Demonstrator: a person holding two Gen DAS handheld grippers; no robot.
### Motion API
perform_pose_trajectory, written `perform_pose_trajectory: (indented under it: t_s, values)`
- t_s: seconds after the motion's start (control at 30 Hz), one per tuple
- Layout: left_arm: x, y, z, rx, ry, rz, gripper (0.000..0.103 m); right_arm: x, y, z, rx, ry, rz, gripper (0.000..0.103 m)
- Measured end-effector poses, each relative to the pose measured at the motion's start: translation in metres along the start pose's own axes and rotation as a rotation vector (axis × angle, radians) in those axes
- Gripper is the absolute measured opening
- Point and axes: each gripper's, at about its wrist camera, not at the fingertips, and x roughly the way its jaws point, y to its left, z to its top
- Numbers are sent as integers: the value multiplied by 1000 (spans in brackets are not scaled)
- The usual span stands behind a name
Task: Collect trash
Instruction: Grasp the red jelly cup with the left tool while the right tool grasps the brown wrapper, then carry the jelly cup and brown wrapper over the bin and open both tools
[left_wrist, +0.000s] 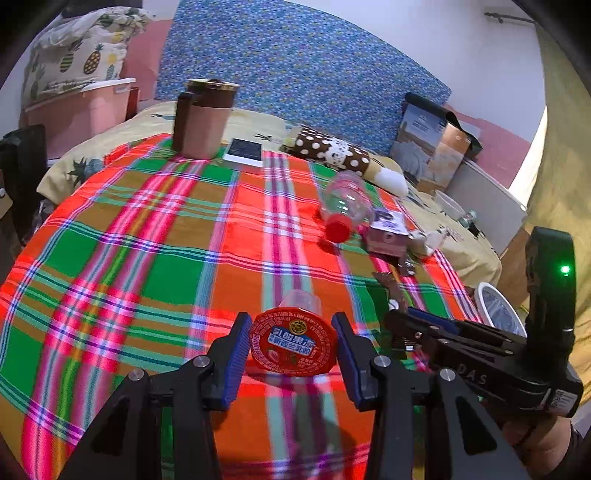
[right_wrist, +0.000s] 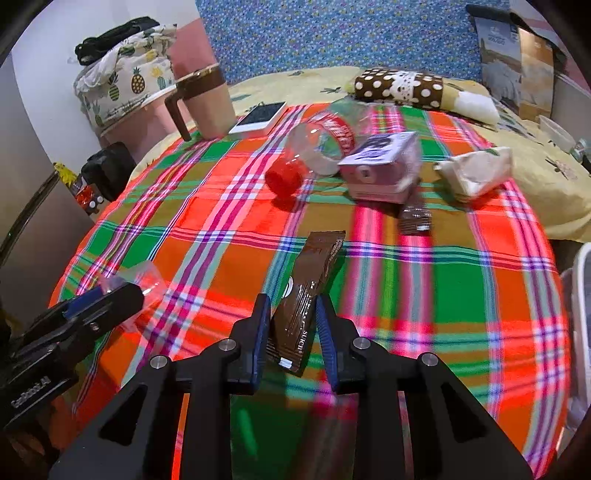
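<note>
Left wrist view: left gripper (left_wrist: 291, 345) low over plaid cloth (left_wrist: 147, 258), jelly cup (left_wrist: 293, 339) lying on its side between the blue pads, red foil lid facing the camera. Pads just beside the lid rim on both sides; contact impossible to tell. Right gripper (left_wrist: 400, 328) alongside at right, seen edge-on, jaws near together over a brown sachet (left_wrist: 388, 288). Farther back: clear bottle (left_wrist: 345, 203) with red cap lying on its side, touching a pink carton (left_wrist: 388, 236). White bin (left_wrist: 498, 310) past the cloth's right edge.

Right wrist view: right gripper (right_wrist: 291, 328) straddling the sachet (right_wrist: 306, 302), which lies flat on the cloth (right_wrist: 424, 288) and runs lengthwise through the gap; pads close against its edges, a firm pinch not certain. Beyond: bottle (right_wrist: 317, 147), carton (right_wrist: 384, 170), crumpled tissue (right_wrist: 476, 173), small brown wrapper (right_wrist: 415, 218). At the far edge, mug (right_wrist: 207, 103) and white phone (right_wrist: 260, 118). Left gripper (right_wrist: 103, 295) at left with the cup (right_wrist: 144, 280).
</note>
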Motion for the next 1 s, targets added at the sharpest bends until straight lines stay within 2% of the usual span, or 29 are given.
perform_pose_trajectory:
  t_s: [0.57,1.0]
  values:
    - [6,-89,-13,125,45,-114,45,-48,-52,-19,83,-92,-24,28]
    - [10,-139,-14,210,54,-162,45,-65,-85,-28,148,-141,-56,28]
